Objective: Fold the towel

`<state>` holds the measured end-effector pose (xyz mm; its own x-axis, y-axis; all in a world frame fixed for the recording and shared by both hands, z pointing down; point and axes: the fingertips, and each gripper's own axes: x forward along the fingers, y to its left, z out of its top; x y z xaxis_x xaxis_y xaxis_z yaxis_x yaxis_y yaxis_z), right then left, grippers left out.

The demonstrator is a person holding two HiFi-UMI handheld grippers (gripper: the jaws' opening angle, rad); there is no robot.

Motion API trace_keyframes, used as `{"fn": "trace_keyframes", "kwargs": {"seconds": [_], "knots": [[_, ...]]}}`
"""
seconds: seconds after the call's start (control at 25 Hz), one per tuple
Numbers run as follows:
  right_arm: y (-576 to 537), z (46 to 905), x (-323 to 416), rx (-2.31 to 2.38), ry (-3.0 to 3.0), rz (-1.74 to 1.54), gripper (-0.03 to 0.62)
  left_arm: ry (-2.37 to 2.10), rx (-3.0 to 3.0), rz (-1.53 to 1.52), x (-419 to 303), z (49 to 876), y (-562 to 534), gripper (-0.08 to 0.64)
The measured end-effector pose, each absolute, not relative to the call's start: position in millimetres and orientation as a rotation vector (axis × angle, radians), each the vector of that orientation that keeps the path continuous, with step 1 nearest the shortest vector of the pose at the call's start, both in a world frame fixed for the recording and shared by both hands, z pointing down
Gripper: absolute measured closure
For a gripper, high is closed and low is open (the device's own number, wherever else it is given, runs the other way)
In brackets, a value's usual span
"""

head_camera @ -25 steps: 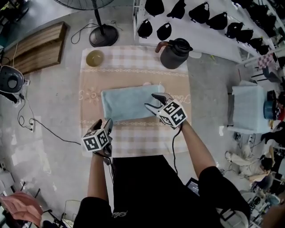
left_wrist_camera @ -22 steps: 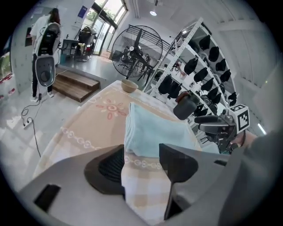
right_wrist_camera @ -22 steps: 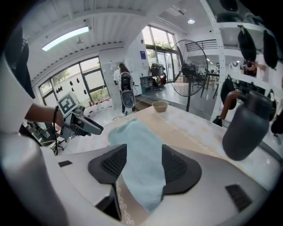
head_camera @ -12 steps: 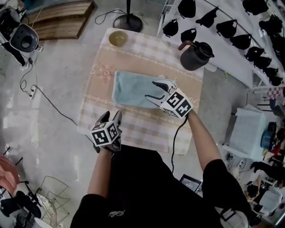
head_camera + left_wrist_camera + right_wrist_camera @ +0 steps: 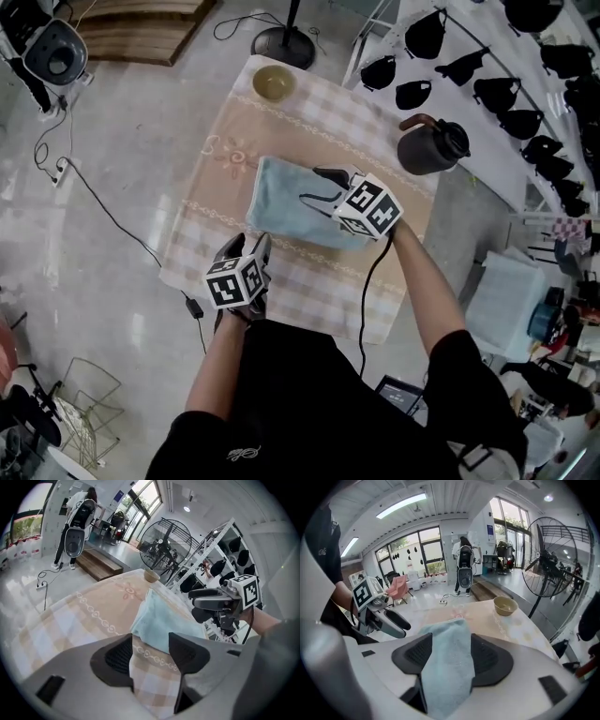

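Checked beige-and-white cloth covers the table [image 5: 309,281], seen from above. Light blue towel [image 5: 286,202] lies flat across the middle of the table, long side running left to right. Dark jug [image 5: 431,145] with handle stands at the table's far right corner. Right gripper [image 5: 312,185] is over the table's middle, above the right part of the towel and pointing down at it. Its fingers are spread wide and have just been opening. The right gripper view shows the towel in the gap between them, with the pads not pressing on it. Left gripper [image 5: 251,246] is above the table's near side, just short of the towel's near left corner. Its fingers stand apart and hold nothing; only checked cloth and that towel corner show through the gap. Small yellowish bowl [image 5: 273,82] sits at the table's far left corner, well apart from the towel.
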<state>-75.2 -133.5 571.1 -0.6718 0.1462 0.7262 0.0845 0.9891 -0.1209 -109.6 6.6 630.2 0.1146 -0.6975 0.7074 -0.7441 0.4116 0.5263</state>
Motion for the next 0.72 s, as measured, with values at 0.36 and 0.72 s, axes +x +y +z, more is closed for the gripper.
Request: {"fn": "trace_keyframes", "kwargs": {"seconds": [0.36, 0.72], "knots": [[-149, 612, -139, -0.318, -2.164, 0.099, 0.333, -1.539, 1.117, -0.052, -124, 661, -15, 0.330], [-154, 665, -168, -0.421, -2.012, 0.168, 0.334, -1.473, 1.069, -0.045, -129, 685, -23, 0.330]]}}
